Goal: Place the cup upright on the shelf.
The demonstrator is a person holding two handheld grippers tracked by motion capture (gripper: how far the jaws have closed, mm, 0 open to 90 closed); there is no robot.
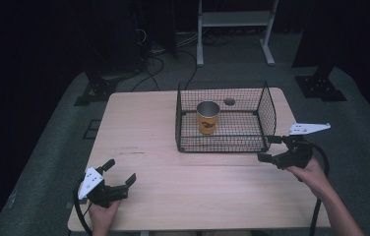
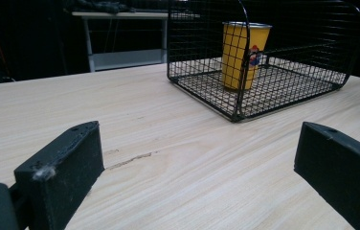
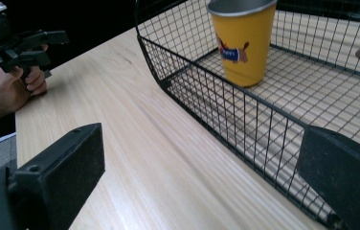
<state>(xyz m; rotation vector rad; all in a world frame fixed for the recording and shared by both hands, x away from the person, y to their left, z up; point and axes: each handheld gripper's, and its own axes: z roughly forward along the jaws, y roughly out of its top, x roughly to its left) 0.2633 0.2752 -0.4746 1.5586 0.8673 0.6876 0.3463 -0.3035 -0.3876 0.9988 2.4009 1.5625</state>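
Yellow metal cup point(image 1: 207, 118) sits upright in my black wire basket point(image 1: 266, 115); both hand-held grippers, left point(image 1: 119, 178) and right point(image 1: 269, 148), hang released, grasping nothing.

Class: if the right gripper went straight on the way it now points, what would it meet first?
Probably the basket: the open right gripper points at its near wire wall, with the yellow cup standing inside beyond it.

Bare table point(image 1: 143, 128) lay open left of the basket point(image 1: 266, 115), whose wire walls fenced the cup point(image 1: 208, 117) except from above.
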